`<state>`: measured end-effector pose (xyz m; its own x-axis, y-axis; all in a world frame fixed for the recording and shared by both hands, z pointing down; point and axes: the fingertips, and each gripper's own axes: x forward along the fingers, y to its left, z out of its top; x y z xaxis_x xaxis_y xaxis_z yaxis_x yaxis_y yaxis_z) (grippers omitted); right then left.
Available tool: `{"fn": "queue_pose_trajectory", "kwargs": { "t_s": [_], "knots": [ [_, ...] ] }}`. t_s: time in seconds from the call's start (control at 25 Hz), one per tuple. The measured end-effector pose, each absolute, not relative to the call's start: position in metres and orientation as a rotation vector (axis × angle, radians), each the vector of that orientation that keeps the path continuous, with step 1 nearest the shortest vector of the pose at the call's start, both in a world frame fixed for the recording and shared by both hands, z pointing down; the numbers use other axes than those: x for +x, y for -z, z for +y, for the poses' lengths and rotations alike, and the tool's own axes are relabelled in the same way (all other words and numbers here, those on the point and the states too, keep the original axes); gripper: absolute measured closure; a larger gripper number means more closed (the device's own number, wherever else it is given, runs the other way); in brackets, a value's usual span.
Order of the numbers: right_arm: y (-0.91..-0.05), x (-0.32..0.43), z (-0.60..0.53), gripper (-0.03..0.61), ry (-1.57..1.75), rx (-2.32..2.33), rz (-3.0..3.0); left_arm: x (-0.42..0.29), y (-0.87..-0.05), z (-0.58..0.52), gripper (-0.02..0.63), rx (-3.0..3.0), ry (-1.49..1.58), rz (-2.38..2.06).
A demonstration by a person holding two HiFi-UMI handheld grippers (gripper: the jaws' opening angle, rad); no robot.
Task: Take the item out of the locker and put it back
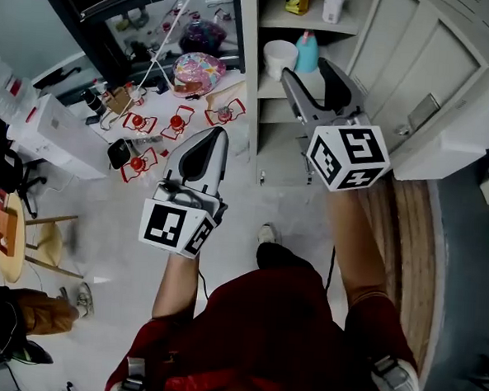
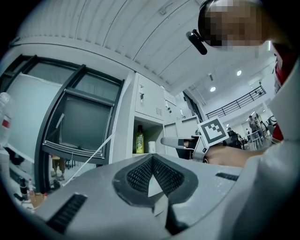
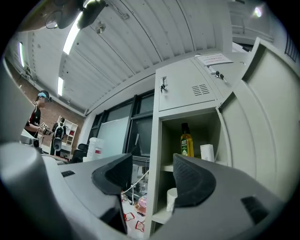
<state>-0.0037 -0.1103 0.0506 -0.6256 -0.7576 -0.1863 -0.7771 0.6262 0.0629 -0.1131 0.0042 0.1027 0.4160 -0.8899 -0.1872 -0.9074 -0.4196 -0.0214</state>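
looks like the reach-in step, right gripper (image 3: 152,164) wide open and empty, yellow bottle (image 3: 186,140) sitting on the locker (image 3: 157,140) shelf ahead of and above its jaws, left gripper (image 2: 152,168) closed on nothing, next it needs lining up around that bottle

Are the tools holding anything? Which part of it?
Nothing is held. The left grey tool is shut and empty; the right grey tool is open and empty before the open pale metal locker.

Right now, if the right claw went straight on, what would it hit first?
Probably the white cup in the open locker, or the teal bottle beside it; depth is unclear.
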Motion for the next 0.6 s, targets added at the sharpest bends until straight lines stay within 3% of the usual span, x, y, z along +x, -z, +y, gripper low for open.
{"fn": "queue_pose_trajectory", "kwargs": {
  "t_s": [0.6],
  "knots": [
    [-0.035,-0.004,-0.236,0.331,-0.169,-1.240,2.740,-0.112,-0.096,-0.092,0.607,-2.519,-0.175,1.656]
  ]
}}
